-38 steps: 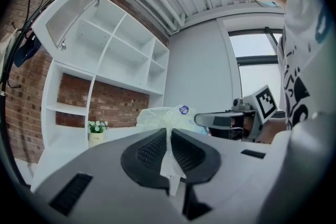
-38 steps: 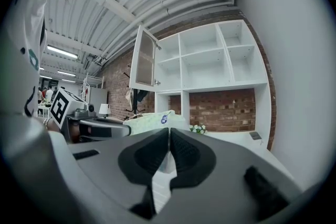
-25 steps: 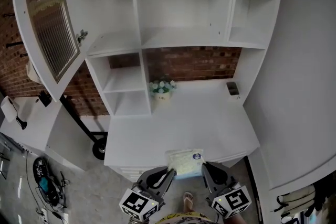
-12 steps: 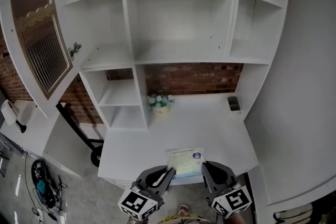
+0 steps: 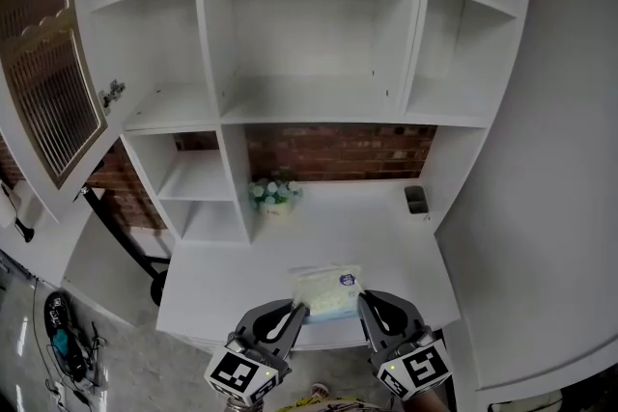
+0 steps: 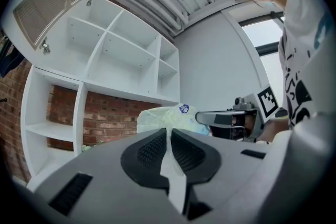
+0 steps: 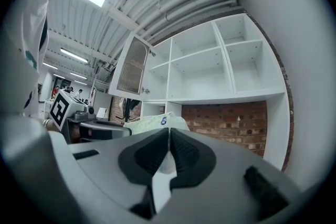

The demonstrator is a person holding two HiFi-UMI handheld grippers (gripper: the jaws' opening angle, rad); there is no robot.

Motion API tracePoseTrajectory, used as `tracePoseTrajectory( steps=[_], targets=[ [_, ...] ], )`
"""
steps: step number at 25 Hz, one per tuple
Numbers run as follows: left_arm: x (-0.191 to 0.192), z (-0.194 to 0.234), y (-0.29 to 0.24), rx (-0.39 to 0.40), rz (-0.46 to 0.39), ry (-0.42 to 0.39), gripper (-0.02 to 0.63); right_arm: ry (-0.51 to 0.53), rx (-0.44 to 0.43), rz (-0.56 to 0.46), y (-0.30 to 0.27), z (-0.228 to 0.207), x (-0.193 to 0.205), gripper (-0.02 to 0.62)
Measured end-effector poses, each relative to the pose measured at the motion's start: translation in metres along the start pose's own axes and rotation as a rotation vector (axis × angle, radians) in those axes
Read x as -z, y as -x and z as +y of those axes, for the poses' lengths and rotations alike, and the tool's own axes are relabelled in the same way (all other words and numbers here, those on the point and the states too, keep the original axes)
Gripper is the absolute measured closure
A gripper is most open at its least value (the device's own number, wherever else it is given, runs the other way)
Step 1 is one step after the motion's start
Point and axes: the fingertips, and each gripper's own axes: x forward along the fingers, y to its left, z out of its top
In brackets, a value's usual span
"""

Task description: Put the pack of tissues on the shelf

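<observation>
1. Left hand-held gripper [image 6: 169, 131]: jaws pressed nearly together, pinching a thin flap of wrapper on the left end of the pack of tissues [image 5: 326, 292].
2. Right hand-held gripper [image 7: 169, 131]: same state. The jaws are closed on the wrapper edge at the pack's right end, with a white flap showing between the pads.
3. Pack of tissues: slung between the two grippers over the near edge of the bench [image 5: 396, 241]. It is pale, with a blue round sticker on top. It looks lifted clear of the bench top, but I can't be sure of contact from above.
4. Shelf [image 5: 299, 101]: a white unit standing above the back of the bench. All compartments in view are empty, and the wide middle one sits straight over the bench's back edge.
5. Flower pot [image 5: 273, 196]: on the bench at the back left, beside a low divider. A small dark item [image 5: 415, 200] sits on the bench at the back right.
6. Cabinet door [image 5: 53, 92]: swung open, up and to the left of the bench.
7. Progress, judged: the grasp is done and the pack is in both grippers. Left to do: carry it up and across the bench, set it on a shelf board and let go. Nothing is on the shelf yet.
</observation>
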Motion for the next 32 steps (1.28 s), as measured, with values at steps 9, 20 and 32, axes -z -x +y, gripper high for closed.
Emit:
tracePoseTrajectory(
  steps=[9,20,32],
  targets=[
    [0.005,-0.005,-0.017,-0.015,-0.003,-0.002,0.572,-0.021,-0.018,-0.015,0.002,-0.017,0.007,0.563],
    [-0.005,0.031,-0.043,-0.027,-0.035,0.013,0.572,-0.022,-0.001,-0.063,-0.037,-0.033,-0.007,0.563],
    [-0.048,0.089,-0.074,0.022,-0.084,-0.046,0.572,0.023,0.021,-0.118,-0.099,-0.06,-0.039,0.565]
  ],
)
